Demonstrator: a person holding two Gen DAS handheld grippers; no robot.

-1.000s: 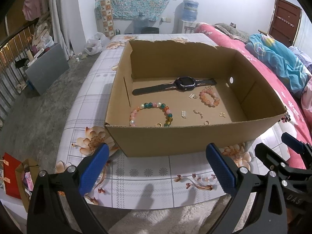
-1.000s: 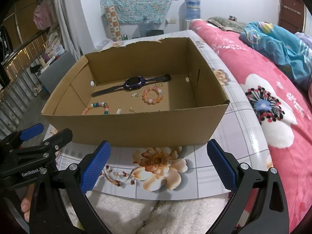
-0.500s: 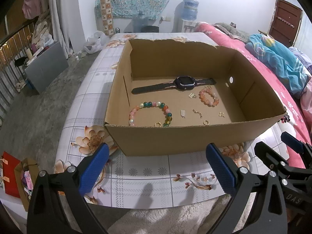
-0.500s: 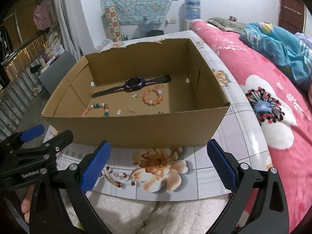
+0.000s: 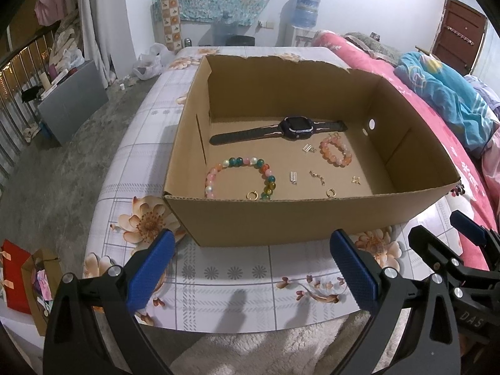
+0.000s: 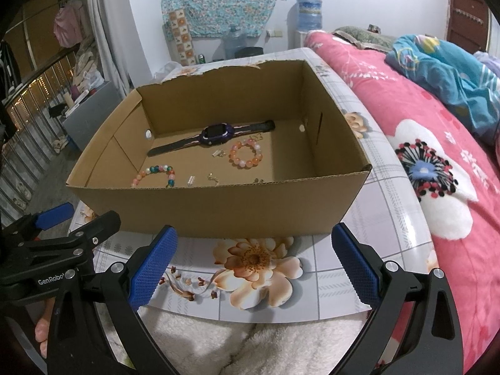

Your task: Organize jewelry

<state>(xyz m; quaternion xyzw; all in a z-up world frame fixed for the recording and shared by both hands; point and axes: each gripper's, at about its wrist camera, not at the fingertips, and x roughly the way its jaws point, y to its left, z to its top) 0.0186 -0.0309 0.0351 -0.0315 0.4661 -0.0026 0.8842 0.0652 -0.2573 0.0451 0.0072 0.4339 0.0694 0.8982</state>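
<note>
Both my left claw (image 5: 250,268) and right claw (image 6: 254,265) gape wide and empty short of the box (image 5: 312,218), so I should clear its near wall before descending on the beaded bracelet (image 5: 240,175).

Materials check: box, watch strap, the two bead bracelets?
Box: corrugated cardboard, matte brown, torn back edge. Watch strap: looks like matte dark rubber or silicone, lying flat. Multicolour bracelet and pink bracelet: glossy beads, glass or plastic; can't tell which.
</note>
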